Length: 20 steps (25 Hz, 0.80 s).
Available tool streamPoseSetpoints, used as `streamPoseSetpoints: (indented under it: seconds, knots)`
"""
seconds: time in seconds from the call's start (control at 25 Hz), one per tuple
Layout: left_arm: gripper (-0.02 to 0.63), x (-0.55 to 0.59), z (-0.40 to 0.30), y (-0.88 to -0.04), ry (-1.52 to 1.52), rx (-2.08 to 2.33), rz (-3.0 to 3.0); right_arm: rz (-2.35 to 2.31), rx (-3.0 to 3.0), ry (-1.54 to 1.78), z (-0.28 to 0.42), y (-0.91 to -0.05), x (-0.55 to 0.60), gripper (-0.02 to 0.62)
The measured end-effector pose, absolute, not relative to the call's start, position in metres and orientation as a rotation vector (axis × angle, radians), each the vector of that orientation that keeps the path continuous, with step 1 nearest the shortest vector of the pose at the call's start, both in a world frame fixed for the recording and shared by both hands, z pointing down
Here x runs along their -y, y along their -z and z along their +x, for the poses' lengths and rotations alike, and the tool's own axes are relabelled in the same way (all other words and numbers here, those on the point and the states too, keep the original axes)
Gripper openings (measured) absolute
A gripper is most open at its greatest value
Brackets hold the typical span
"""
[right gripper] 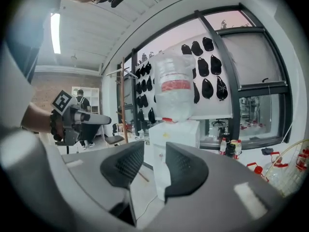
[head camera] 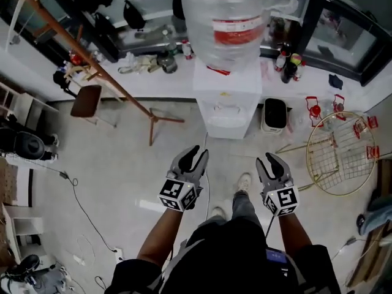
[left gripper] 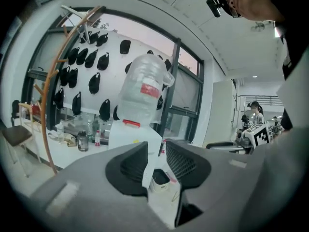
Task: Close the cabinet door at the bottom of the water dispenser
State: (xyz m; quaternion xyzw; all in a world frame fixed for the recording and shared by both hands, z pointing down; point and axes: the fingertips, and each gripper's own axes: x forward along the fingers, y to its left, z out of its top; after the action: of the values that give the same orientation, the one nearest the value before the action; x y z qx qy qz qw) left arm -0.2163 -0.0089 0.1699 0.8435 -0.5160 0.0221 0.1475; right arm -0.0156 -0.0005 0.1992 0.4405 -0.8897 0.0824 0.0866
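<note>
While both grippers hang in the air in front of the person, the water dispenser (head camera: 223, 94) stands straight ahead against a white ledge (head camera: 153, 81), well apart from either of them. A big clear bottle (head camera: 231, 17) sits upside down on its top. The cabinet door (head camera: 225, 126) at the bottom of the dispenser looks flush with the white body, as far as the steep head view lets me tell.

The left gripper (head camera: 197, 152) has its jaws a little apart, with only a narrow gap. Nothing is between them; its own view shows just the dispenser and the floor (head camera: 122, 164) through the slot. The right gripper (head camera: 272, 160) is the same: jaws slightly parted, holding nothing, with the dispenser's white front showing in the gap. The two grippers are side by side and pointed toward the dispenser.

Just beside the dispenser, on the right in the head view, stands a small bin (head camera: 275, 115) with a dark top. Further right a gold wire basket (head camera: 340, 155) lies on the floor. To the left a wooden coat rack (head camera: 92, 63) leans across the scene, with a brown chair (head camera: 86, 100) near its foot, and a thin cable (head camera: 82, 204) trails over the floor. In the left gripper view, rows of black caps (left gripper: 77, 66) hang on the wall behind the ledge.
</note>
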Motion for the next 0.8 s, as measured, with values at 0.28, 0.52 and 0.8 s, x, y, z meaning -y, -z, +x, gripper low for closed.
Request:
streamPoseSetpoints:
  seconds: [0.28,0.52,0.8]
  knots:
    - [0.211,-0.028,-0.248,-0.112,0.023,1.561,2.383,1.261,2.756,-0.211,-0.047,-0.140,-0.005,0.132]
    - [0.255,-0.051,-0.266,-0.089,0.040,1.604,2.366,1.203,2.824,-0.206,-0.066,-0.104,-0.007,0.091]
    - [0.253,-0.066,-0.268,-0.086,0.045,1.654,2.353,1.149,2.861,-0.165,-0.066,-0.087,-0.007,0.036]
